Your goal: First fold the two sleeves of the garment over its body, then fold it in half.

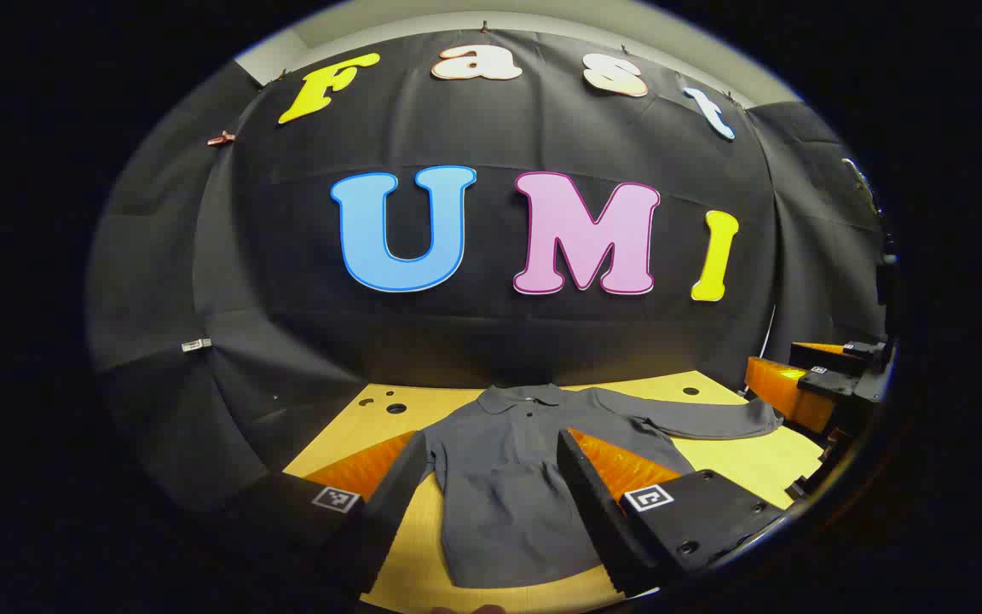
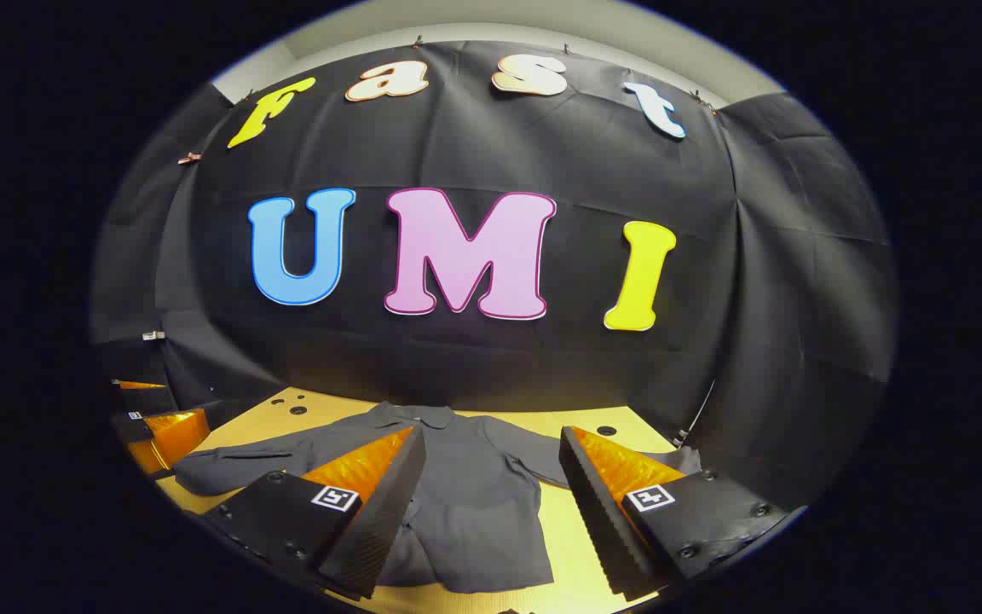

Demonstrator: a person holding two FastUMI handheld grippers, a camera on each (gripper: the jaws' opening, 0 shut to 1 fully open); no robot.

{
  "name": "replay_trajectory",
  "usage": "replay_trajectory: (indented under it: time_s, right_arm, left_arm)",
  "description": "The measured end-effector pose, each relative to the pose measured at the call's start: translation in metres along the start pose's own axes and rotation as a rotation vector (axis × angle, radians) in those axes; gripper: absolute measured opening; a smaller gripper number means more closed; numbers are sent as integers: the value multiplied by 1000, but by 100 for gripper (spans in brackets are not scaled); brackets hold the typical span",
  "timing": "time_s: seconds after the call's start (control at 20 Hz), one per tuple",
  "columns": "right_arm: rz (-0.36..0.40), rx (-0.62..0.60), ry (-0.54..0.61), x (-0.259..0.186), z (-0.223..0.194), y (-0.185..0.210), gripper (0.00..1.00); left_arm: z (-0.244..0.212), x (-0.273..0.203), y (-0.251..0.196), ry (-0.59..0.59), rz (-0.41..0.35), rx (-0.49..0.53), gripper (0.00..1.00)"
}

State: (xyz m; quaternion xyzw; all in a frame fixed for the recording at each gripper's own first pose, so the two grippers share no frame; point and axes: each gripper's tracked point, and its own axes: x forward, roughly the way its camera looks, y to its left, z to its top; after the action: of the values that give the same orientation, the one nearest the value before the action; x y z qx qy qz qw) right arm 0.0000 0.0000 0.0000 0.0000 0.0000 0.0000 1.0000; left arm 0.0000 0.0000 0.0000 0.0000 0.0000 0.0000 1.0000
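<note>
A grey long-sleeved shirt (image 1: 508,477) lies flat on the wooden table (image 1: 747,465), collar at the far side, hem toward me. In the left gripper view one sleeve (image 1: 696,418) stretches out to the right; the other is hidden behind a finger. My left gripper (image 1: 491,439) hangs open over the shirt's body, holding nothing. In the right gripper view the shirt (image 2: 474,503) has one sleeve (image 2: 235,465) spread left, and the other sleeve (image 2: 542,460) runs right behind a finger. My right gripper (image 2: 491,433) is open and holds nothing.
The right gripper (image 1: 776,362) shows at the right edge of the left gripper view, near the sleeve's cuff. The left gripper (image 2: 158,405) shows at the left edge of the right gripper view. Small holes (image 1: 395,408) dot the table's far corners. Black cloth walls close in behind and at both sides.
</note>
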Motion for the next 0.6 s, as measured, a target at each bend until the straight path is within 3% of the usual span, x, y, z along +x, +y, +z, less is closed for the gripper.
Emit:
replay_trajectory:
  time_s: [0.35,0.6]
  right_arm:
    - [33,-1,11,43,-10,-10,98]
    - [63,5,57,70,-42,-19,98]
  left_arm:
    - [-8,33,-9,30,48,-29,97]
    - [-23,64,-11,51,113,-40,97]
